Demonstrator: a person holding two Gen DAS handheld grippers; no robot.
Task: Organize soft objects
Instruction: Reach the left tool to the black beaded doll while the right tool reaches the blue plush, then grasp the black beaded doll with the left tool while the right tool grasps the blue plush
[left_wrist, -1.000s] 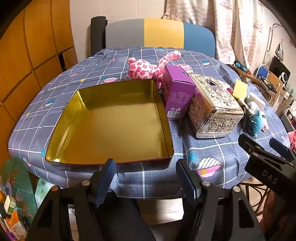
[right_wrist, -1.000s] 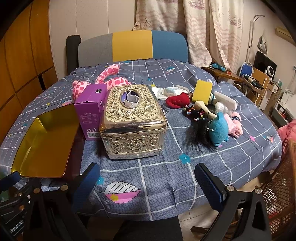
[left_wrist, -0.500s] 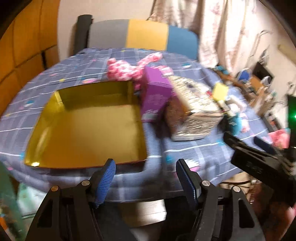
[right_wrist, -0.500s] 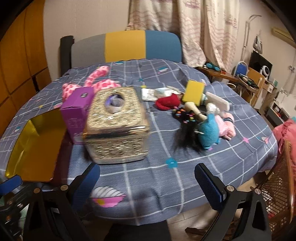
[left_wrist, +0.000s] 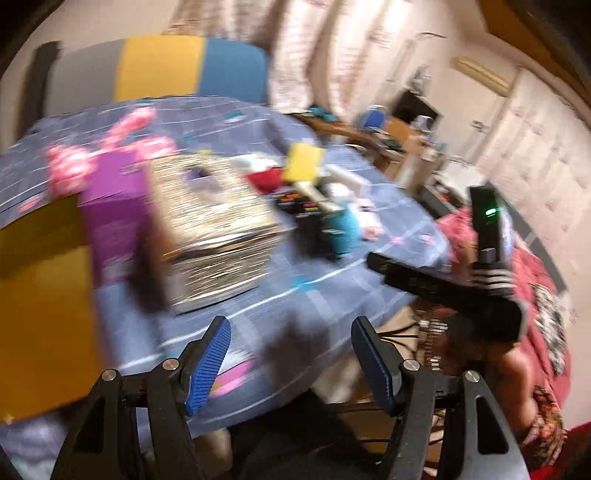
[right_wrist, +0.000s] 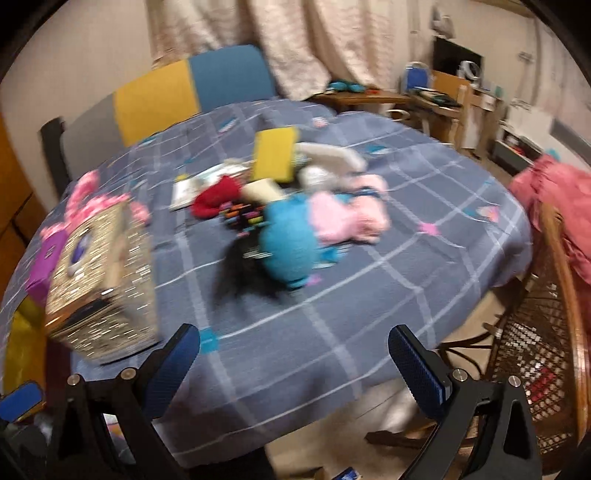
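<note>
Both views are blurred by motion. In the right wrist view a heap of soft things lies mid-table: a teal plush (right_wrist: 291, 236), a pink plush (right_wrist: 347, 218), a red soft item (right_wrist: 214, 197) and a yellow sponge (right_wrist: 275, 157). A pink spotted plush (left_wrist: 74, 166) lies at the far left, behind the purple box (left_wrist: 114, 206). The gold tray (left_wrist: 40, 295) sits at the left edge of the left wrist view. My right gripper (right_wrist: 293, 354) is open over the table's near edge, in front of the teal plush. My left gripper (left_wrist: 291, 343) is open and holds nothing.
An ornate golden tissue box (right_wrist: 103, 280) stands left of the heap. Black doll hair (right_wrist: 236, 273) spreads beside the teal plush. A wicker chair (right_wrist: 535, 354) is close on the right, and a padded chair (right_wrist: 192, 92) is behind the table (right_wrist: 424, 206).
Both views have swung to the right. The gold tray slid to the left edge of the left view. The heap of toys came to the middle of the right view. Both jaws stayed open.
</note>
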